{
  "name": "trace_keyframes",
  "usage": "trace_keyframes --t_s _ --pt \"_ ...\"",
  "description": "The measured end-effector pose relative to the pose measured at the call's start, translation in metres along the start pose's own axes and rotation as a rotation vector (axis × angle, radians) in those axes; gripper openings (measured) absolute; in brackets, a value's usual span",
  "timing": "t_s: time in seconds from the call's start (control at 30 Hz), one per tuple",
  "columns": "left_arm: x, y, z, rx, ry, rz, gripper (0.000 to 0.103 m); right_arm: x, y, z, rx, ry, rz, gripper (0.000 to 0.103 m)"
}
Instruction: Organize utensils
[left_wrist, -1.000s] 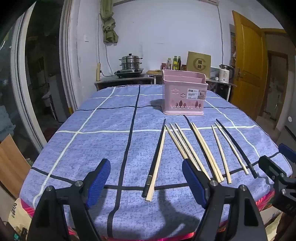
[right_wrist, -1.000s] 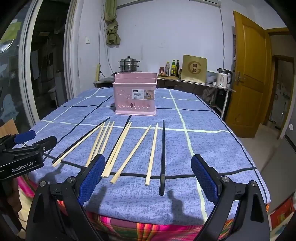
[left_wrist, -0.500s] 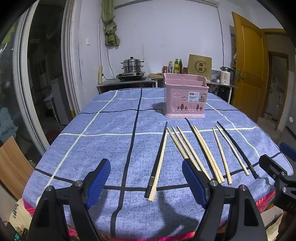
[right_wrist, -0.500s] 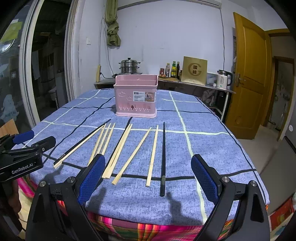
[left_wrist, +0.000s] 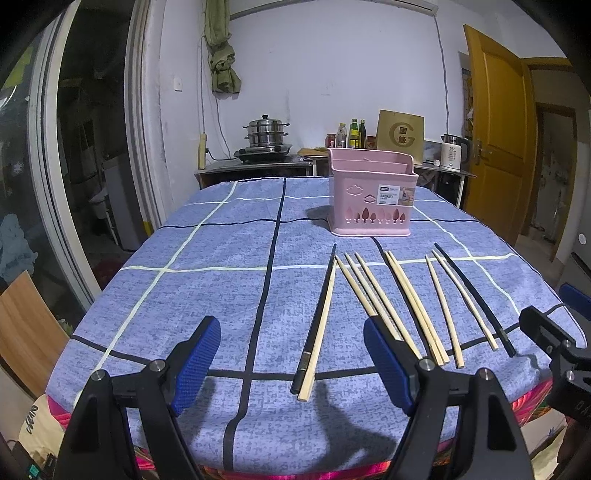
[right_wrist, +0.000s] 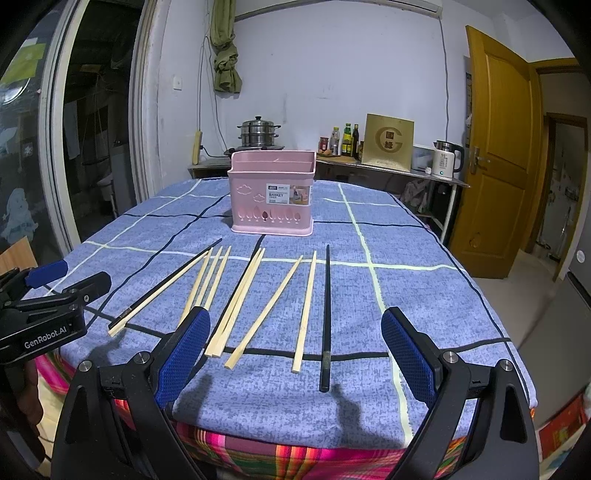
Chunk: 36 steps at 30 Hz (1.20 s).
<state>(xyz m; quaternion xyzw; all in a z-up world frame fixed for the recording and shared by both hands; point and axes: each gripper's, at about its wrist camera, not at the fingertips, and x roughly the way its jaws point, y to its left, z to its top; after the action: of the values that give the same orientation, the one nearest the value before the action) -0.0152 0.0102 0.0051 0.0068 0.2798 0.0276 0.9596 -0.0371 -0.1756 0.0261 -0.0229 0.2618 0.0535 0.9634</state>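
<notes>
While your grippers hover at the near edge, the chopsticks lie loose in a fanned row on the table, near ends toward you; most are pale bamboo, slim and square-cut, and two are glossy black, one at the far right of the row, the other touching a pale stick at the far left. Beyond them stands the pink plastic basket, boxy, with cloud and tree cut-outs and a printed label; you cannot see into its compartments. The tablecloth is mottled blue, woven, crossed by black and white lines. Your left gripper is spread wide, empty; your right gripper likewise; their blue pads are dimpled; one pad covers some near stick ends.
</notes>
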Motion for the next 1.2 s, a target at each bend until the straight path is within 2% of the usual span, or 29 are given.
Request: trace_keyframes --t_s 1.2 --pt "-0.0006 0.0008 0.0012 0.005 -0.008 0.015 0.08 -0.0008 0.0014 0.0023 -0.002 -0.006 0.003 0.094"
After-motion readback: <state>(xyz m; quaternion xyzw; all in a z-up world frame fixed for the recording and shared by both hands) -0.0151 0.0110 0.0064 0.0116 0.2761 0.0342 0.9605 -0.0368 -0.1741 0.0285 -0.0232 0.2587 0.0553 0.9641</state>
